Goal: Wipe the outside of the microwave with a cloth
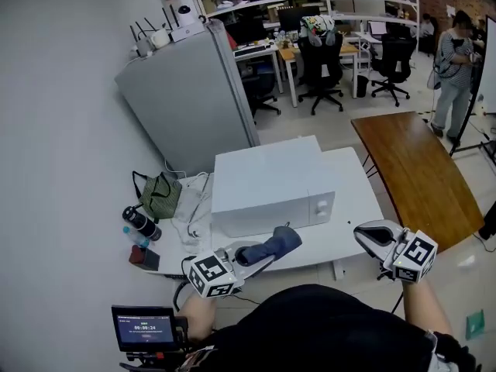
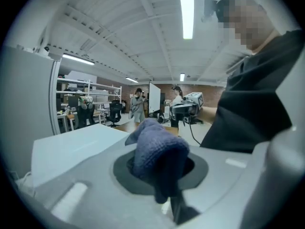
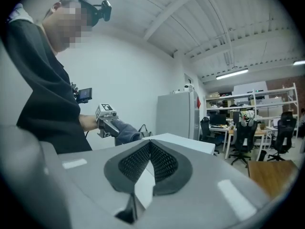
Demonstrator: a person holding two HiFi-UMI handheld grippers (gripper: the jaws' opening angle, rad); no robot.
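**Cloth held at the microwave's front, right tongs idle**

The left tongs (image 1: 246, 257) are clamped on a blue-grey cloth (image 1: 273, 245). In the left gripper view the cloth (image 2: 157, 151) bunches up between the jaws and hides most of them. It hangs just in front of the lower front edge of the white microwave (image 1: 267, 178). From the head view it looks to be touching the door or nearly so, though the angle is too steep to be sure.

The microwave stands on a white counter (image 1: 355, 204), with its control panel at the right end of the front face. The right tongs (image 1: 367, 235) hover off the counter's right front corner, apart from the microwave. The right gripper view shows their jaws pressed together with nothing between them (image 3: 148, 165). That same view catches the cloth (image 3: 126, 132) across the way, in front of the microwave's pale top (image 3: 186, 142).

At the counter's left end sit a green bag (image 1: 160, 195) and a dark bottle (image 1: 141, 223) lying on its side. A tall grey cabinet (image 1: 186, 99) stands behind the counter. A brown wooden table (image 1: 418, 173) lies to the right, and a small screen (image 1: 144, 328) glows at the lower left.
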